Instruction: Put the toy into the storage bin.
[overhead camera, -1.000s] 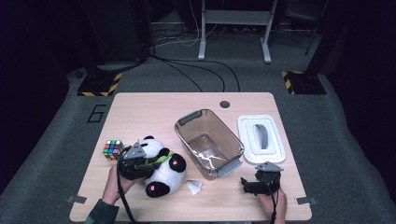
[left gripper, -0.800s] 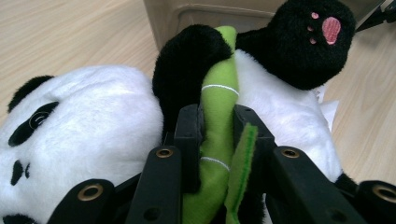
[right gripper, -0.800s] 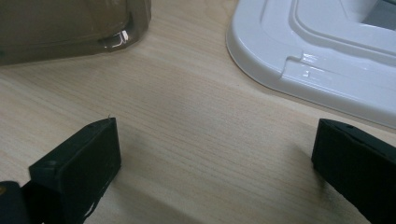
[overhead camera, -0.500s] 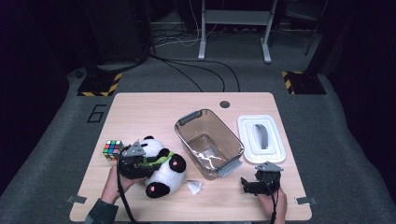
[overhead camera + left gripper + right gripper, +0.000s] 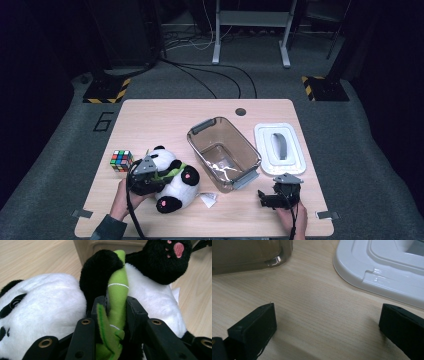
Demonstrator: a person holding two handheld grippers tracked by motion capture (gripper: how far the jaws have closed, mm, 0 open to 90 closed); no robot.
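Observation:
A stuffed panda (image 5: 176, 184) lies on its back on the wooden table (image 5: 160, 120), left of the middle. My left gripper (image 5: 152, 176) is over the toy's chest. In the left gripper view its jaws (image 5: 116, 308) pinch the panda's green bamboo stalk (image 5: 117, 290); they have just been closing on it, and the white belly (image 5: 50, 305) lies behind. My right gripper (image 5: 278, 194) rests near the front right of the table, held by a hand. Its jaws (image 5: 327, 327) stand wide open with bare wood between them.
A clear brown bin (image 5: 194, 142) with grey handles sits mid-table, its corner (image 5: 249, 255) just ahead of the right gripper. A white lid (image 5: 262, 150) lies to the bin's right (image 5: 382, 272). A Rubik's cube (image 5: 121, 160) is left of the panda. A white tag (image 5: 208, 199) lies by its foot.

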